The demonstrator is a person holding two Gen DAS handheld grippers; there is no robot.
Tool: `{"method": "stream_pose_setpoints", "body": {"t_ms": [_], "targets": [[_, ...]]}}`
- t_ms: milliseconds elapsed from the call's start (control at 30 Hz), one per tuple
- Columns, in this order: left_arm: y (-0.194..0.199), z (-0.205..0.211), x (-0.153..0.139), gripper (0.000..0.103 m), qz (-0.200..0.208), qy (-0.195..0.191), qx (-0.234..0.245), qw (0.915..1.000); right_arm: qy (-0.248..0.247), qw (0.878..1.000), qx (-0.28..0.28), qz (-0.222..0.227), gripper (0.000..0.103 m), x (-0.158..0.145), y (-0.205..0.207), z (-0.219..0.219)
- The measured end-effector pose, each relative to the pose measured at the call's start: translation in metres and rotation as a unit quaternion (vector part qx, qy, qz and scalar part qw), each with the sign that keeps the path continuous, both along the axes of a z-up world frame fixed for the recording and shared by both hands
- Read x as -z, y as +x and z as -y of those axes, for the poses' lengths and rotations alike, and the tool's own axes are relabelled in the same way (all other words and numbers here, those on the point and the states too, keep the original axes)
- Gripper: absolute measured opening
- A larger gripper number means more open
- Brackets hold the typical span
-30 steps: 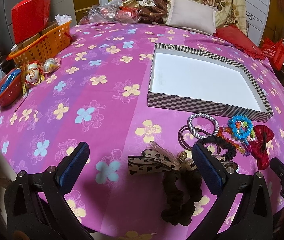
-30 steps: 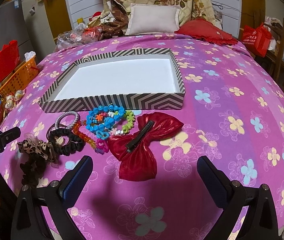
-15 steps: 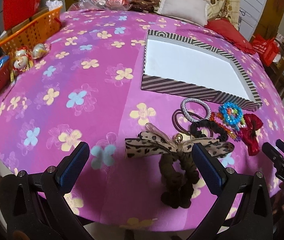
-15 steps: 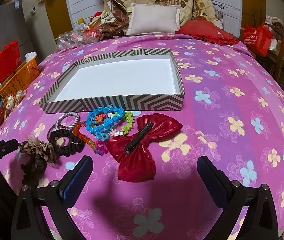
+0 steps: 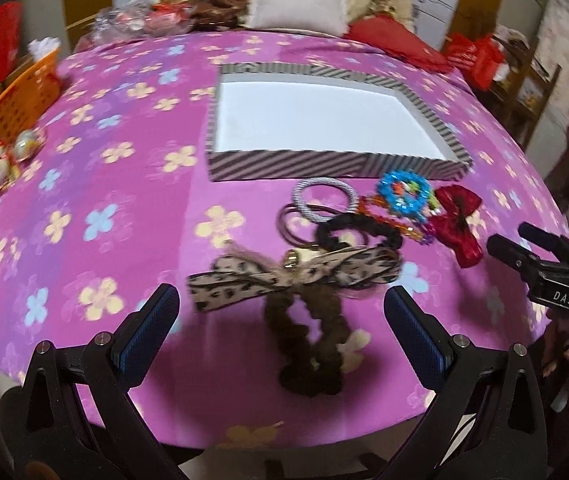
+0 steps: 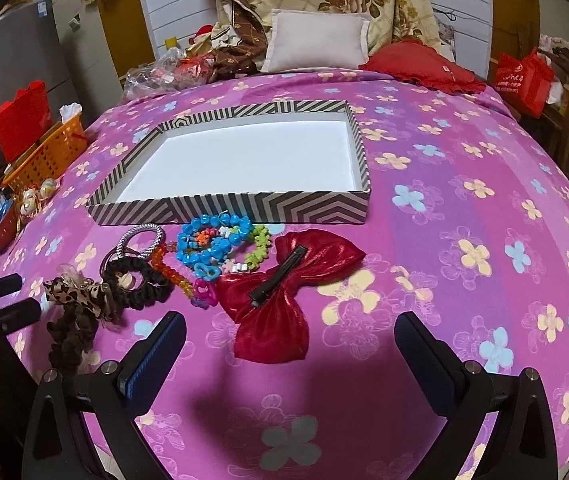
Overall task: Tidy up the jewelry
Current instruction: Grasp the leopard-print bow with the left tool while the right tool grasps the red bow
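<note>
- The striped box (image 6: 228, 210) is bare inside; nothing is sorted yet.
- The leopard-print bow scrunchie (image 5: 292, 276), black scrunchie (image 6: 140, 282), blue bead bracelet (image 6: 212, 242) and red bow clip (image 6: 284, 292) lie clustered at the box's 6 o'clock.
- Left gripper (image 5: 280, 320) and right gripper (image 6: 290, 344) hover, jaws apart, holding nothing.

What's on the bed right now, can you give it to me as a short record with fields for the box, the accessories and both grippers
box: striped tray, white inside, holds nothing
accessories: all on the bedspread in front of the box
nearest left gripper: leopard bow, brown scrunchie
nearest right gripper: red bow clip
between: black scrunchie, silver tie, blue bead bracelet
left gripper: open, holds nothing
right gripper: open, holds nothing
</note>
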State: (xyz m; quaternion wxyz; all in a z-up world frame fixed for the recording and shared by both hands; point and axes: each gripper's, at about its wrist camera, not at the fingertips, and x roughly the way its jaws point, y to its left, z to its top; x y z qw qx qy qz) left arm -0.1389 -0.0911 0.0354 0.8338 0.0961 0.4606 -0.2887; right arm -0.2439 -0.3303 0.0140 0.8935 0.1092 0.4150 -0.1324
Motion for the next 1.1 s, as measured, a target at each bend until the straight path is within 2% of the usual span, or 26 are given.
{"method": "stream_pose_setpoints", "body": {"t_ms": [100,333,433,533,667,767,833,867,933,967,1033,1067,1100], "targets": [[-0.001,0.013,0.002,0.102,0.007,0.001,0.028,0.9996,0.002,1.000,0.004,0.005,0.103,-0.001,-0.001,0.004],[-0.004,0.042,0.015,0.102,0.033,0.040,0.090,0.9946,0.001,1.000,0.002,0.006,0.103,0.002,0.009,0.009],[0.000,0.048,0.020,0.102,0.031,0.047,0.098,0.9936,0.010,1.000,0.001,0.006,0.103,0.005,0.018,0.014],[0.003,0.049,0.021,0.102,0.022,0.037,0.099,0.9942,0.019,1.000,0.000,0.003,0.103,0.010,0.028,0.019],[0.005,0.052,0.022,0.098,0.022,0.029,0.103,0.9940,0.036,0.999,0.008,-0.004,0.092,0.018,0.041,0.024],[0.007,0.054,0.024,0.090,0.017,0.029,0.106,0.9938,0.039,0.999,0.014,-0.012,0.085,0.025,0.049,0.025],[0.010,0.055,0.025,0.079,0.012,0.029,0.107,0.9937,0.040,0.999,0.015,-0.019,0.077,0.030,0.054,0.024],[0.011,0.055,0.026,0.076,0.008,0.027,0.108,0.9937,0.037,0.999,0.016,-0.023,0.071,0.032,0.055,0.024],[0.013,0.055,0.027,0.061,0.001,0.023,0.110,0.9937,0.017,0.999,0.020,-0.027,0.061,0.033,0.055,0.023],[0.015,0.054,0.028,0.057,-0.002,0.022,0.110,0.9937,0.013,0.999,0.020,-0.028,0.056,0.034,0.055,0.023],[0.017,0.053,0.029,0.037,-0.009,0.020,0.109,0.9938,0.013,0.999,0.019,-0.025,0.050,0.034,0.052,0.025],[0.020,0.052,0.030,0.032,-0.016,0.018,0.105,0.9942,0.012,0.999,0.018,-0.025,0.044,0.034,0.051,0.027],[0.022,0.050,0.031,0.022,-0.019,0.016,0.099,0.9948,0.011,0.999,0.018,-0.025,0.039,0.034,0.049,0.027]]}}
